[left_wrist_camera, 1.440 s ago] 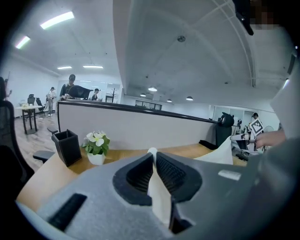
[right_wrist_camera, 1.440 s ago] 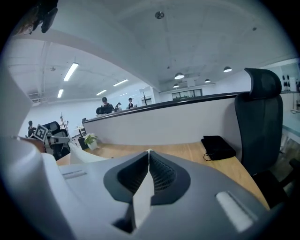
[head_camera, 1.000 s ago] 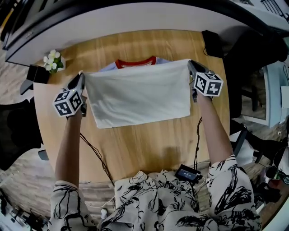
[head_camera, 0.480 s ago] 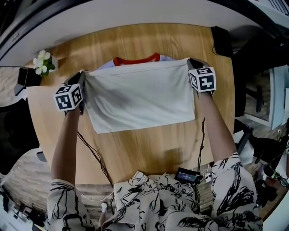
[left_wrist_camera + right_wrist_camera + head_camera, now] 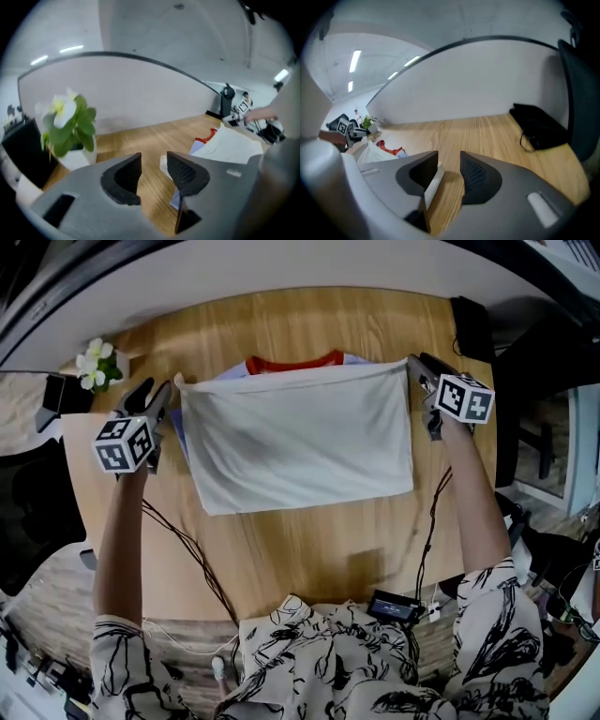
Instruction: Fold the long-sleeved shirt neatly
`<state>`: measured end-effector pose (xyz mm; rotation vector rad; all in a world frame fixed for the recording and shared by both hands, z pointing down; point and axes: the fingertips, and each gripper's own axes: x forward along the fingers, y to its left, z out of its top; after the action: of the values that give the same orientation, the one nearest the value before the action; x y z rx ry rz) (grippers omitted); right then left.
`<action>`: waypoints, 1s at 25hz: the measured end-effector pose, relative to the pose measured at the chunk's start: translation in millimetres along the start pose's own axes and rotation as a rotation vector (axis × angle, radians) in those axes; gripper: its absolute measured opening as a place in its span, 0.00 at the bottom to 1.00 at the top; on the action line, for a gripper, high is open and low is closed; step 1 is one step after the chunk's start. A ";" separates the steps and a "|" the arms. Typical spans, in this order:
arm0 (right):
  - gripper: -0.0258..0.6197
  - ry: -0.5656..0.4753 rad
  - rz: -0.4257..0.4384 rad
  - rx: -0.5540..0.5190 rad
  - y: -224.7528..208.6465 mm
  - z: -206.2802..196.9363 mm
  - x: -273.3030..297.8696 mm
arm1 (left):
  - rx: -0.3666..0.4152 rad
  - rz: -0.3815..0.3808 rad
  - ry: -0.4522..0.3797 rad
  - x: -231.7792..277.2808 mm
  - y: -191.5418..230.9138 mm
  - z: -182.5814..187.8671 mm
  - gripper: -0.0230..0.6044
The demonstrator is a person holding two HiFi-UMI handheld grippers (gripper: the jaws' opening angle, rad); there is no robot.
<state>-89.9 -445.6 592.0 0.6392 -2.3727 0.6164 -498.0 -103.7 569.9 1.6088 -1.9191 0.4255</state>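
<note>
Shirt (image 5: 300, 442) on desk (image 5: 309, 549), hem doubled up to red collar. My left tool (image 5: 155, 395) and right tool (image 5: 419, 371) have just been opening, corners loose between jaws. Final folds probably remain.

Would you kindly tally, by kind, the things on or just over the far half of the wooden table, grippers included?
Grippers: 2 (left gripper, right gripper)
Shirts: 1 (shirt)
Potted plants: 1 (potted plant)
Black bags: 1 (black bag)
Total: 5
</note>
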 end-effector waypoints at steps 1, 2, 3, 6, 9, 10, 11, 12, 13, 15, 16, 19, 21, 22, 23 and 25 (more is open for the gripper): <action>0.30 -0.023 0.012 -0.063 2.7 9.8 -4.1 | 0.098 -0.019 -0.012 -4.1 -7.9 8.9 0.33; 0.36 -0.037 0.030 -0.163 10.1 18.5 -7.4 | 0.205 -0.046 -0.021 -7.1 -17.8 16.8 0.33; 0.41 -0.038 0.054 -0.284 21.4 25.0 -9.5 | 0.320 -0.074 -0.021 -8.4 -28.3 22.5 0.34; 0.47 0.007 0.174 -0.678 71.4 26.8 -8.5 | 0.694 -0.151 0.057 -3.5 -55.1 18.8 0.35; 0.47 0.110 0.319 -1.009 120.7 4.5 0.7 | 0.949 -0.228 0.169 10.5 -70.6 -3.9 0.34; 0.47 0.152 0.344 -1.098 130.6 -4.2 5.8 | 0.990 -0.249 0.197 15.4 -74.9 -8.9 0.32; 0.47 0.189 0.362 -1.171 137.7 -12.2 11.7 | 1.015 -0.271 0.222 19.6 -79.1 -13.1 0.32; 0.47 0.219 0.376 -1.221 143.0 -18.9 17.9 | 1.031 -0.294 0.246 23.1 -82.9 -17.3 0.32; 0.45 0.240 0.388 -1.248 146.8 -24.0 23.6 | 1.047 -0.316 0.270 25.9 -85.9 -21.8 0.32; 0.43 0.272 0.413 -1.248 150.7 -29.9 31.8 | 1.093 -0.350 0.315 30.7 -89.6 -30.3 0.30; 0.42 0.284 0.423 -1.241 151.1 -31.1 34.2 | 1.120 -0.359 0.333 32.8 -90.6 -33.3 0.28; 0.31 0.286 0.423 -1.238 149.8 -27.8 38.2 | 1.142 -0.363 0.351 38.1 -90.3 -34.2 0.08; 0.16 0.273 0.401 -1.220 147.0 -22.8 40.4 | 1.067 -0.345 0.331 42.7 -88.1 -27.9 0.06; 0.11 0.268 0.388 -1.211 145.1 -21.2 42.0 | 1.007 -0.333 0.316 45.1 -86.2 -23.3 0.06; 0.08 0.266 0.376 -1.201 143.4 -20.3 43.9 | 0.940 -0.319 0.301 47.3 -83.6 -18.1 0.06; 0.07 0.264 0.361 -1.164 141.0 -19.8 47.9 | 0.795 -0.303 0.293 50.9 -78.2 -9.4 0.07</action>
<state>-195.6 -339.1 599.0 -0.3654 -2.1200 -0.5411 -424.8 -154.7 598.8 2.1185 -1.3080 1.3248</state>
